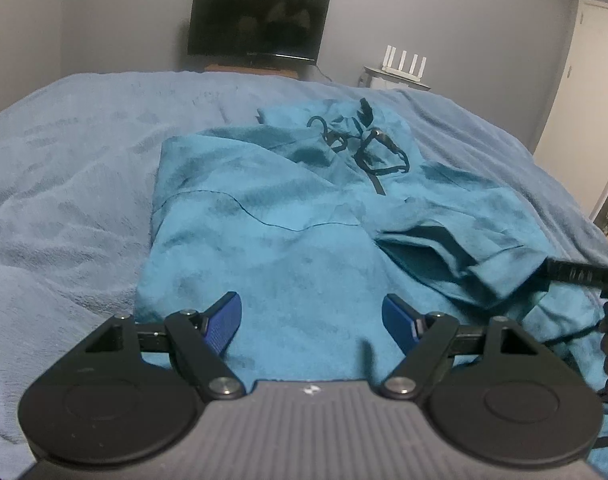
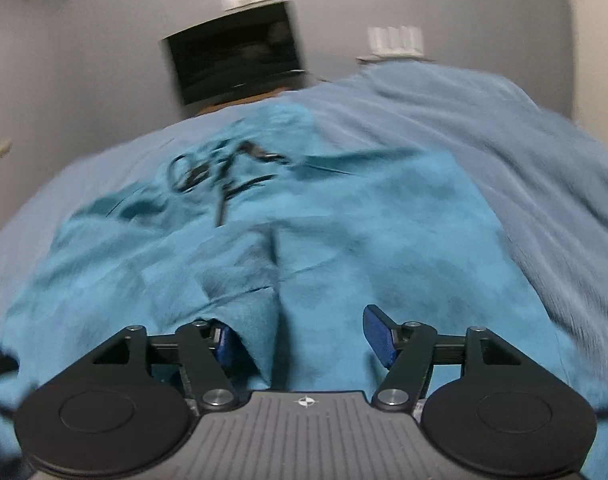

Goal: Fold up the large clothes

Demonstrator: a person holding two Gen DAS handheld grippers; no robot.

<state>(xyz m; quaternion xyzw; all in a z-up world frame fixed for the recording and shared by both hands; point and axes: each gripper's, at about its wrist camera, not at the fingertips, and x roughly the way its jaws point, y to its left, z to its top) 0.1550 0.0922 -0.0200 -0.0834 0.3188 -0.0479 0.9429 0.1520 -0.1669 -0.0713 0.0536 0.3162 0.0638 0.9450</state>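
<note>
A large teal hoodie (image 1: 264, 208) lies flat on a light blue bedspread (image 1: 64, 160), its black drawstrings (image 1: 368, 148) tangled at the far end by the hood. One sleeve (image 1: 464, 248) is folded across the body on the right. My left gripper (image 1: 312, 308) stands open over the near hem, with nothing between its blue pads. In the blurred right wrist view my right gripper (image 2: 298, 320) is open above the hoodie (image 2: 384, 220). A raised fold of teal cloth (image 2: 264, 320) stands beside its left finger and partly hides it.
Beyond the bed's far edge a dark television (image 1: 258, 20) hangs on a grey wall, with a white router (image 1: 404, 60) on a small stand to its right. A white door (image 1: 584, 80) is at the far right. Bare bedspread (image 2: 504, 128) surrounds the hoodie.
</note>
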